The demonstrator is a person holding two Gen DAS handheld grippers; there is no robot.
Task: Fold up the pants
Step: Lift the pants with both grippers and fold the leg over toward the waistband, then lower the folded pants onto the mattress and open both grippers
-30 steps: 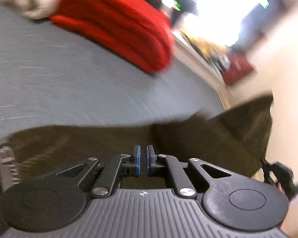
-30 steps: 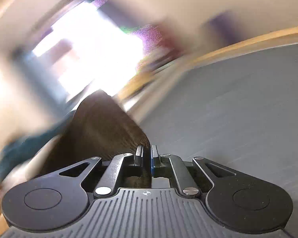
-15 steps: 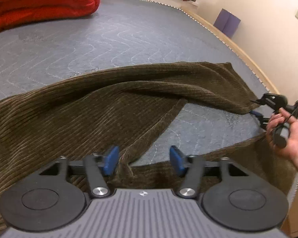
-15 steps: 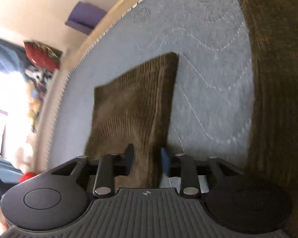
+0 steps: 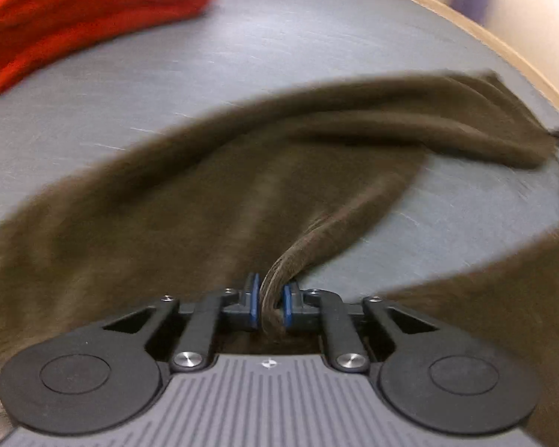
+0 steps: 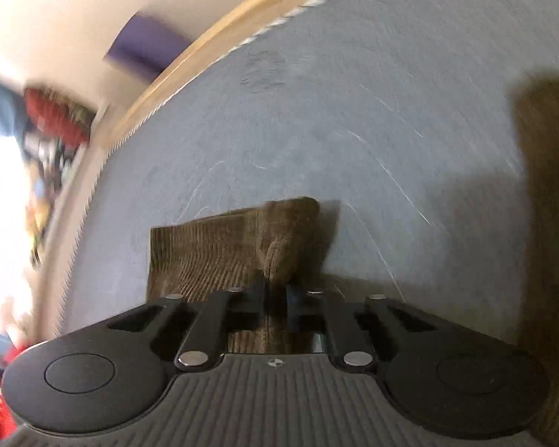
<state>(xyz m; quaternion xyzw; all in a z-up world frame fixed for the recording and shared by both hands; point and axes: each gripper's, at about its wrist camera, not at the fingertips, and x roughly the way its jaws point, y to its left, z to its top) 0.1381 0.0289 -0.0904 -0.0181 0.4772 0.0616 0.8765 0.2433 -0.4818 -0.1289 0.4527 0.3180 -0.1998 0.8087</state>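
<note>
Two grips: both grippers are clamped on the brown corduroy pants [image 5: 190, 201], spread on the grey quilted mat [image 5: 279, 48].
Handling: soft, limp, fairly heavy cloth; it will sag between holds, so hems and seams look like the best places to pinch.
Long axis: in the left view it runs from lower left to upper right, one leg reaching toward the far right edge.
Left gripper [image 5: 271, 303]: jaws closed on a bunched fold near the crotch.
Right gripper [image 6: 276, 300]: jaws closed on the corner of a leg end [image 6: 242, 238].
Beyond: red blanket [image 5: 89, 11], upper left, well apart.
</note>
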